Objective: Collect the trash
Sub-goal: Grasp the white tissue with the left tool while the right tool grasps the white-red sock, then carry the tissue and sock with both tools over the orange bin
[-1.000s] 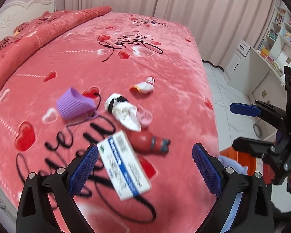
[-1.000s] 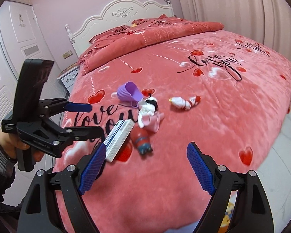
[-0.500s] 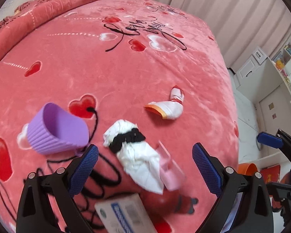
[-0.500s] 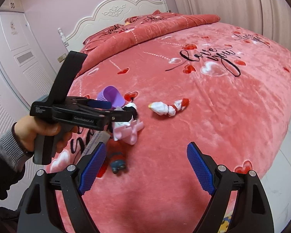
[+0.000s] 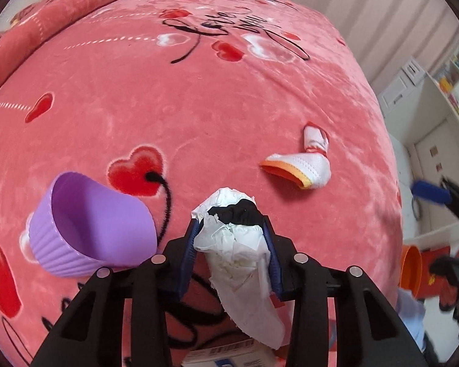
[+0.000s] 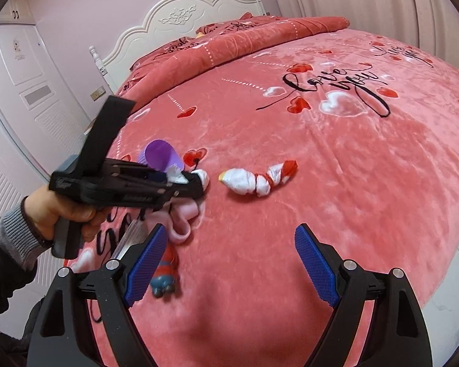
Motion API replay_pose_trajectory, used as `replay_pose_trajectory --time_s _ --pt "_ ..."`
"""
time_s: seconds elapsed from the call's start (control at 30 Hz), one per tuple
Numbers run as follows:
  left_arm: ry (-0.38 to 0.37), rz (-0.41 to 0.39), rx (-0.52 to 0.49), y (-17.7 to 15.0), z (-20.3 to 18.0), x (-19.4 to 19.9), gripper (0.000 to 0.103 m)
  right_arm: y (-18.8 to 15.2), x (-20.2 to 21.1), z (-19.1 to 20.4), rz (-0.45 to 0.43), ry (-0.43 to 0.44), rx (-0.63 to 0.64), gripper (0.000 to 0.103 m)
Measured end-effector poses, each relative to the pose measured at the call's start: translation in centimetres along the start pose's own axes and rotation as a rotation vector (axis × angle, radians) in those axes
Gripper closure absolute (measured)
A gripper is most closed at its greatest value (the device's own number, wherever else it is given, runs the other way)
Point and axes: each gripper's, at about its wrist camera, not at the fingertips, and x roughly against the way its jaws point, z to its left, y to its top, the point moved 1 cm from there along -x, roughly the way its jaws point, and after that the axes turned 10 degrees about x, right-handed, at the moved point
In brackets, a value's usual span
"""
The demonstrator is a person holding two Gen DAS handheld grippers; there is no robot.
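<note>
The crumpled tissue [image 5: 235,263] lies lengthwise between the left gripper [image 5: 231,253] pads, just beside the purple cup [image 5: 88,226]. Its jaws just closed onto it. The right gripper [image 6: 229,266], angled down, gapes empty.

1 purple cup [image 5: 88,229], 1 tissue wad [image 5: 238,244], 1 sock [image 5: 303,165], maybe 1 box [image 5: 226,355].

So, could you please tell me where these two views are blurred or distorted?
Left wrist view: strong fisheye bulges the bed; the crumpled tissue in the left hand-held gripper is sharp, while the right hand-held gripper at the edge is smeared. Right wrist view: same curvature; the left hand-held gripper and the red toy are motion-blurred.
</note>
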Motion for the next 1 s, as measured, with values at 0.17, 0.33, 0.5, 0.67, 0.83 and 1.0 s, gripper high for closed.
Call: replay_pose_trajectory --time_s 0.17,0.33,0.5,0.67,0.83,1.0 --pt "-0.032 -0.002 -0.039 0.3 -0.1 0.3 0.062 1.5 -3.1 -0.9 0.011 -0.009 0.014 0.019" --pt "-0.046 0.001 -0.074 0.5 -0.1 -0.1 0.062 2.6 -6.4 -1.9 0.033 -0.024 0.023 0.019" --pt "-0.071 -0.008 -0.079 0.7 0.2 -0.5 0.062 3.2 -9.7 -2.5 0.067 -0.027 0.041 0.025" --pt "-0.09 -0.018 -0.078 0.6 0.6 -1.0 0.062 3.4 -11.6 -2.6 0.077 -0.024 0.051 0.049" --pt "-0.098 -0.034 -0.061 0.8 0.5 -1.1 0.063 3.7 -11.6 -2.3 0.069 -0.028 0.081 0.07" --pt "-0.11 -0.058 -0.076 0.8 -0.7 0.8 0.064 3.7 -9.1 -1.9 0.033 -0.025 0.071 0.073"
